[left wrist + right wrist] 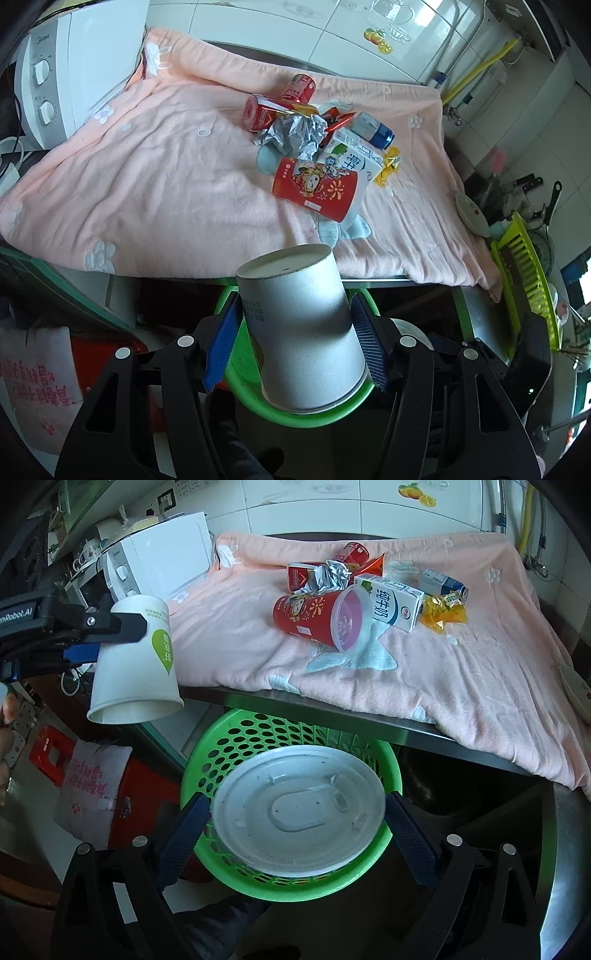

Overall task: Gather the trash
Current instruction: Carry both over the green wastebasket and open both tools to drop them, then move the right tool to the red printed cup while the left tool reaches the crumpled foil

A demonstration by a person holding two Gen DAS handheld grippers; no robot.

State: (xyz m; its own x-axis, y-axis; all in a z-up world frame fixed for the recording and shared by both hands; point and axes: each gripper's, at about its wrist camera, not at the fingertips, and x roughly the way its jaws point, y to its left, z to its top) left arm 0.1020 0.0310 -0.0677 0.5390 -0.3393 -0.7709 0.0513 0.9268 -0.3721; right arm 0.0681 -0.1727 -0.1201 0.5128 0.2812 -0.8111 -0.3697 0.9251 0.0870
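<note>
We hold a white paper cup (303, 332) upside down in our left gripper (295, 332) and a flat plastic lid (299, 812) pinched edgewise in our right gripper (295, 823), both above the green basket (229, 738). In the right view the cup hangs near the basket's left rim, so letting go now could drop it outside; the lid could catch the rim and slide off.

I count two red cans (280, 105), one red cup (317, 188), one white paper cup (303, 332), one milk carton (391, 602), one lid (299, 812), one green basket (258, 734).
</note>
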